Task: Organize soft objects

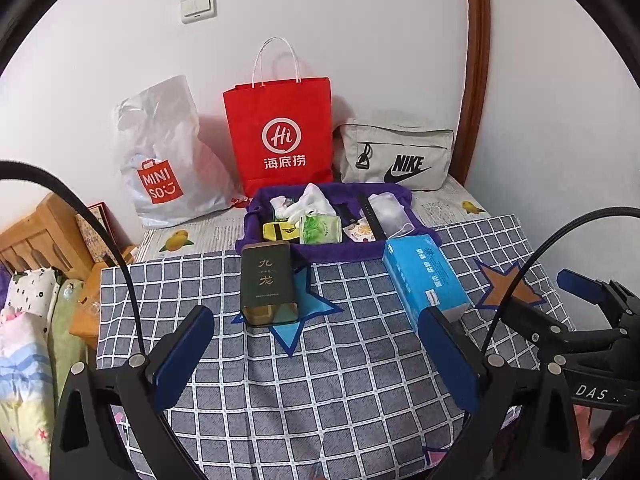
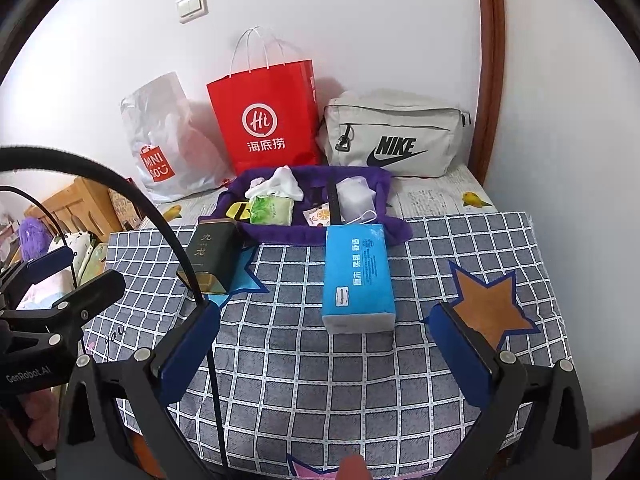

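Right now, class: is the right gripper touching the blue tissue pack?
Apart. The right wrist view shows checked cloth between the open right gripper and the blue tissue pack.

You are facing a plain white wall (image 1: 360, 20) carrying a double light switch (image 1: 197, 6). A curved brown wooden frame (image 1: 476, 60) is rising along the wall on your right. A pale wooden cabinet (image 1: 44, 236) is standing low at your left, under even light.
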`<state>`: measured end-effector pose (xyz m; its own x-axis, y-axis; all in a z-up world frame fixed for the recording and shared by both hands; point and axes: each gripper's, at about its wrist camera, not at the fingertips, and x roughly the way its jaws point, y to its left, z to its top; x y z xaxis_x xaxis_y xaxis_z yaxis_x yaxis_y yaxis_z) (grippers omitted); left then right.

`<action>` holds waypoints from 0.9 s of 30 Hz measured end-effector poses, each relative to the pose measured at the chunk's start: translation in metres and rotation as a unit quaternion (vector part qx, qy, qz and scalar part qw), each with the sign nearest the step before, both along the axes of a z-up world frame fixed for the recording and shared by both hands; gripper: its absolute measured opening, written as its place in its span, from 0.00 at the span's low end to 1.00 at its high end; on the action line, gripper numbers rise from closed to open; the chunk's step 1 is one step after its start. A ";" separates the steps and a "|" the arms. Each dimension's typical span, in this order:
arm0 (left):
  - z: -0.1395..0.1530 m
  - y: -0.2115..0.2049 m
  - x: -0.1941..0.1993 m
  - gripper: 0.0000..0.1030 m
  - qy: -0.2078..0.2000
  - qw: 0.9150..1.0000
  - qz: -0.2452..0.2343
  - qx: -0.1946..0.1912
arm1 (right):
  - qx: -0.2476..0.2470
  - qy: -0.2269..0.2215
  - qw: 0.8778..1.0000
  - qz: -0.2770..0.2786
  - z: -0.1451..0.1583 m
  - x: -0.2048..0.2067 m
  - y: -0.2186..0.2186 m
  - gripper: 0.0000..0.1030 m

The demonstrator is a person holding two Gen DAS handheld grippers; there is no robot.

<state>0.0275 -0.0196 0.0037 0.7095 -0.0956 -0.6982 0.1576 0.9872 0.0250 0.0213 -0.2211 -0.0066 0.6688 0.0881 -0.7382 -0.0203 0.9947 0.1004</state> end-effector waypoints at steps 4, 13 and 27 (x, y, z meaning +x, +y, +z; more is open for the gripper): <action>-0.001 0.004 -0.001 1.00 0.001 1.000 0.004 -0.006 | 0.000 -0.002 1.000 0.001 0.001 -0.002 0.000 1.00; -0.003 0.008 -0.003 1.00 0.006 1.000 0.006 -0.011 | -0.007 -0.004 1.000 0.003 0.003 -0.005 0.004 1.00; -0.008 0.011 -0.003 1.00 0.012 1.000 0.009 -0.015 | -0.013 -0.009 1.000 0.009 0.006 -0.007 0.008 1.00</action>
